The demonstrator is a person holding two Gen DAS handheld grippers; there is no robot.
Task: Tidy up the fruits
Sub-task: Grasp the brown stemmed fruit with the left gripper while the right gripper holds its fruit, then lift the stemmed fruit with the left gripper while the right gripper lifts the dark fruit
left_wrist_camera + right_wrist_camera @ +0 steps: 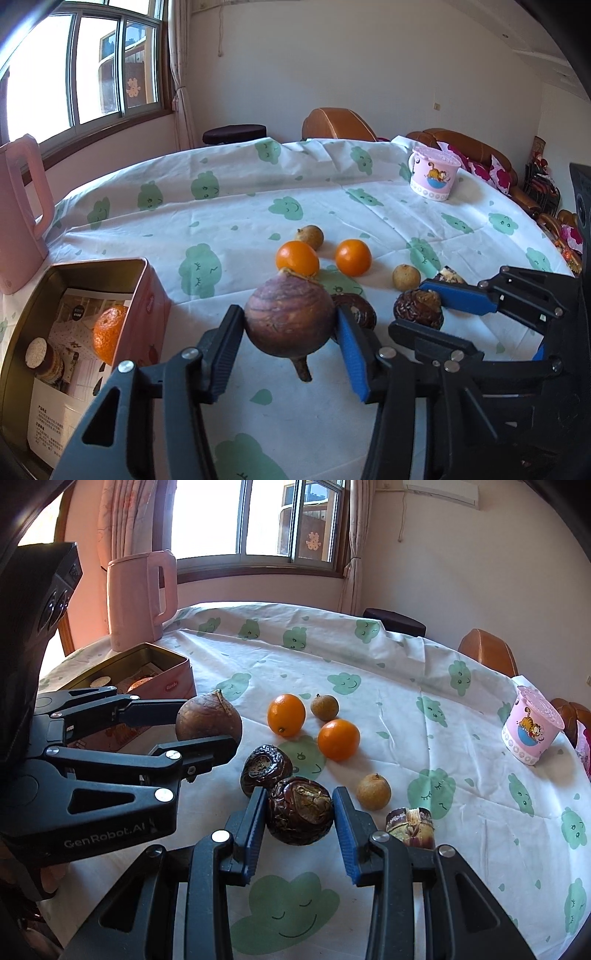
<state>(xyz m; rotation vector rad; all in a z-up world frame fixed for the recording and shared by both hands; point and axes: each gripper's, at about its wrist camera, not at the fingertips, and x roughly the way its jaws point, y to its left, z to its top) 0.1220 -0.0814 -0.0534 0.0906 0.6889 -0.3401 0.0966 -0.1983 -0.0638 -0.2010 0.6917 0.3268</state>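
a large brown round fruit (290,317) with a short stem sits pinched between the fingers of the left gripper (290,341), lifted clear of the cloth, just right of the open pink tin (147,291). inside the tin lie an orange (109,334) and a small jar with a cork lid (44,356). in the right wrist view, the right gripper (300,814) has its fingers pressed against both sides of a dark wrinkled fruit (300,810) resting on the tablecloth (388,664); a second dark wrinkled fruit (266,770) touches it on the far left. farther out lie two oranges (286,714) and two small tan fruits (373,791). a pink kettle (138,598) stands beyond the tin, and a pink cartoon cup (530,731) stands well apart at the far right.
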